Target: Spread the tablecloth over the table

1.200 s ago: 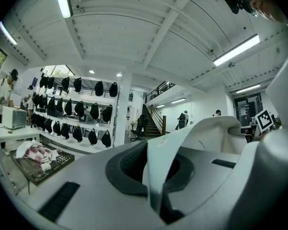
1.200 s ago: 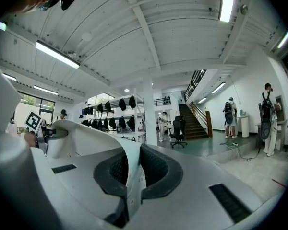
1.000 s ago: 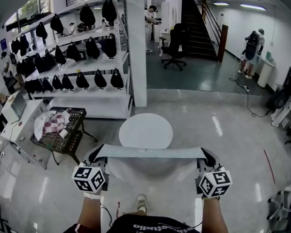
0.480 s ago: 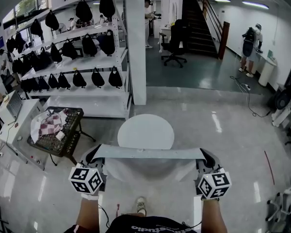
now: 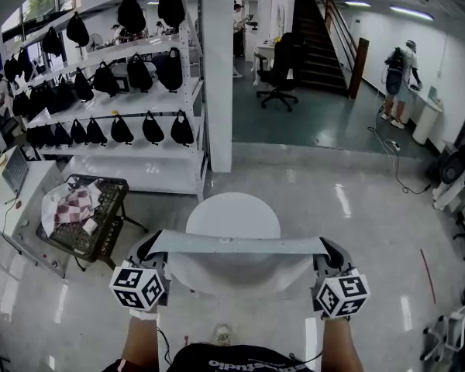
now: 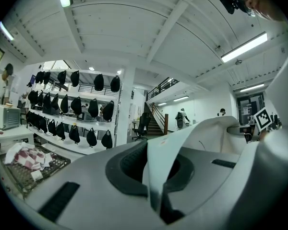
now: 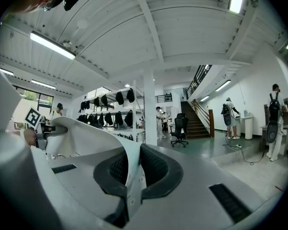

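A white tablecloth (image 5: 240, 245) is stretched level between my two grippers, its lower part hanging in front of me. A round white table (image 5: 232, 215) stands just beyond it, its near edge hidden under the cloth. My left gripper (image 5: 151, 248) is shut on the cloth's left corner; the fabric (image 6: 158, 171) runs pinched between its dark pads. At the cloth's right corner my right gripper (image 5: 329, 250) is shut too, with the fabric (image 7: 129, 176) clamped between its pads. Both point level toward the table.
A white pillar (image 5: 217, 68) rises behind the table. White shelves with black bags (image 5: 116, 91) line the left. A wire basket of cloths (image 5: 81, 211) stands left of the table. An office chair (image 5: 283, 72) and stairs lie far back; a person (image 5: 395, 76) stands at right.
Both grippers have carried the stretched cloth forward. The table has come nearer, and its near edge now lies under the cloth. Neither grip has altered.
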The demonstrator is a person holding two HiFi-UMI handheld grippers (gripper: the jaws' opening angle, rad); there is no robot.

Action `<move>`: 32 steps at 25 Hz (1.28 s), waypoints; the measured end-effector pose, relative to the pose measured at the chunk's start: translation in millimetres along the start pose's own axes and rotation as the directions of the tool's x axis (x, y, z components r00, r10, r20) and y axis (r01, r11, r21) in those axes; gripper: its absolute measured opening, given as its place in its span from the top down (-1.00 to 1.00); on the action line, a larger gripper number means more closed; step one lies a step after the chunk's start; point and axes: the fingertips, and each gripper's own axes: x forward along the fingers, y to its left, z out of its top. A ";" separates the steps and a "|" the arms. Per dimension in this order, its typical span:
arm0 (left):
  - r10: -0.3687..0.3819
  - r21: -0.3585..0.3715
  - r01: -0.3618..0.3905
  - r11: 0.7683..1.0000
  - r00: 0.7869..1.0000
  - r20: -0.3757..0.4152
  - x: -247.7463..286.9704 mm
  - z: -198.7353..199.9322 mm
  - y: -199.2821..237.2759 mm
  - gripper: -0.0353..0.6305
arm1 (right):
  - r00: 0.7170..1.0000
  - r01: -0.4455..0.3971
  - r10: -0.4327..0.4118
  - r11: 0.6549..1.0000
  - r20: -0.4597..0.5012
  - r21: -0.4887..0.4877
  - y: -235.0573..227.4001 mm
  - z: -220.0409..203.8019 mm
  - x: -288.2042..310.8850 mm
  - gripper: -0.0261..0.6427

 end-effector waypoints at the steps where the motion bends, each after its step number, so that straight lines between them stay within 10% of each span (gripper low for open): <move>1: 0.000 -0.003 0.000 1.000 1.000 -0.002 6.3 0.3 4.7 0.84 | 1.000 0.001 -0.001 1.000 -0.002 -0.002 -0.2 1.5 7.7 0.84; 32: -0.079 -0.047 0.082 0.996 0.995 0.053 122.0 27.8 88.8 0.84 | 0.996 0.087 -0.087 0.996 -0.006 -0.024 7.1 33.3 125.8 0.84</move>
